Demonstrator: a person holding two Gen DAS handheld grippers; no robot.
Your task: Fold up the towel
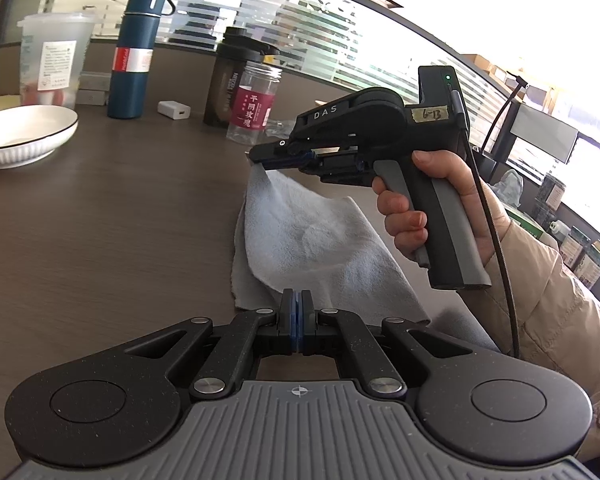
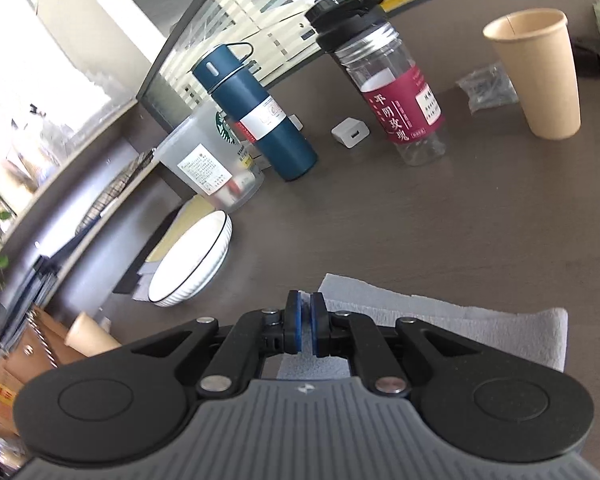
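Note:
A light grey-blue towel [image 1: 312,232] lies partly doubled on the dark wooden table [image 1: 120,220]. My right gripper [image 1: 256,158], held in a person's hand [image 1: 420,216], is shut on the towel's far corner and holds it above the table. The raised layer's left edge curves down to my left gripper [image 1: 299,296], which is shut on the towel's near edge. In the right wrist view, fabric shows between the pads of the right gripper [image 2: 305,300], and the towel [image 2: 440,320] spreads out to the right under it.
Behind the towel stand a clear bottle with a red label [image 1: 256,104], a dark shaker [image 1: 232,76], a blue flask [image 1: 134,52], a plastic cup [image 1: 52,56] and a white charger [image 1: 174,110]. A white bowl [image 1: 20,136] sits far left. A paper cup [image 2: 536,76] stands at the back right.

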